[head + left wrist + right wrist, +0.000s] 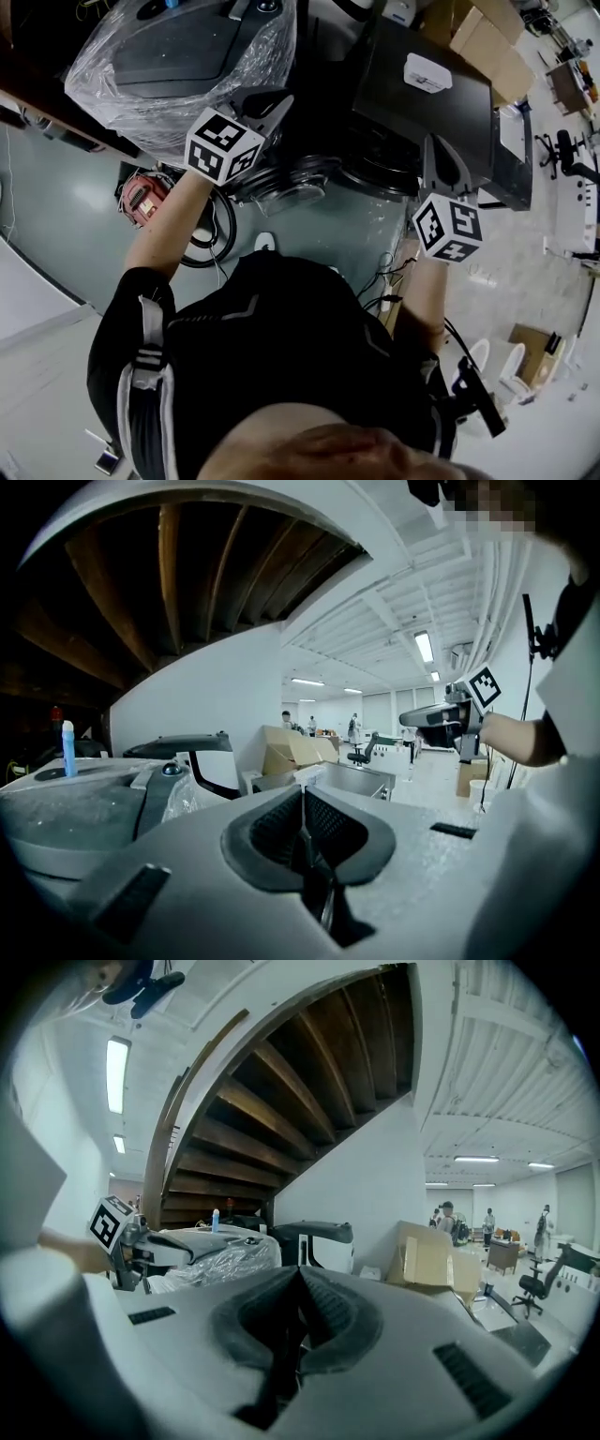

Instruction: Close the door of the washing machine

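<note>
The washing machine [422, 98] is a dark, boxy front-loader with a white label on its flat top. Its round door [286, 183], a dark ring around a glossy clear window, hangs swung open just beside the circular drum opening [375, 164], low between the two raised arms. The left tool [274, 101] and the right tool [436, 142] both have their ribbed black pads pressed together on nothing, the left one near a second machine wrapped in crinkled clear plastic [178, 56], with brown cardboard boxes [487, 37] behind.
</note>
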Action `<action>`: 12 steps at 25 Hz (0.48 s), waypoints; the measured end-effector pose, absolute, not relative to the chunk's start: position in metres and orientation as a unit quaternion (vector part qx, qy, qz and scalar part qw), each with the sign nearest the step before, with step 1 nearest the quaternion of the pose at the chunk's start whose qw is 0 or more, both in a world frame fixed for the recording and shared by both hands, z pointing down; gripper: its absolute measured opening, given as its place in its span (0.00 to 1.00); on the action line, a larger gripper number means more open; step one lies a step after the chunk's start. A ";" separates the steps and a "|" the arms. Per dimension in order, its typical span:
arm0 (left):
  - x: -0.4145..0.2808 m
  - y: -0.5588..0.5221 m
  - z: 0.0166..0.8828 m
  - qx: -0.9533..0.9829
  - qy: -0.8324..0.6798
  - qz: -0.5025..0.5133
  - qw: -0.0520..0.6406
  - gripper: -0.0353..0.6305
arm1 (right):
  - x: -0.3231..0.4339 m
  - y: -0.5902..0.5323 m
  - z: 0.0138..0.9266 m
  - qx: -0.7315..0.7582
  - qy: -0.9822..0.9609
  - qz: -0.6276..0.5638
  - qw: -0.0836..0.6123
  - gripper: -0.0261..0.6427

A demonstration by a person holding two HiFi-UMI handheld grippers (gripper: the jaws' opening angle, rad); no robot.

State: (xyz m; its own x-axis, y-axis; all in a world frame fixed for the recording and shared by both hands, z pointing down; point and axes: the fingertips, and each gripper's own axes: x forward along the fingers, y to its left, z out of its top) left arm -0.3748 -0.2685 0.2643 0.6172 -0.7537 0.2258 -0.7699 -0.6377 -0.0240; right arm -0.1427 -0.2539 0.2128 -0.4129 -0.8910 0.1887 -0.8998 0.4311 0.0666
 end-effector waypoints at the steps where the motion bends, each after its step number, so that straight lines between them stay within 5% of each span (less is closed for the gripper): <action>1: -0.377 -0.269 0.275 0.901 -0.416 0.116 0.044 0.05 | -0.147 -0.253 0.219 0.535 -0.838 0.028 0.103 0.05; 12: -0.381 -0.270 0.368 0.918 -0.345 0.173 0.097 0.05 | -0.169 -0.239 0.279 0.575 -0.802 0.077 0.139 0.05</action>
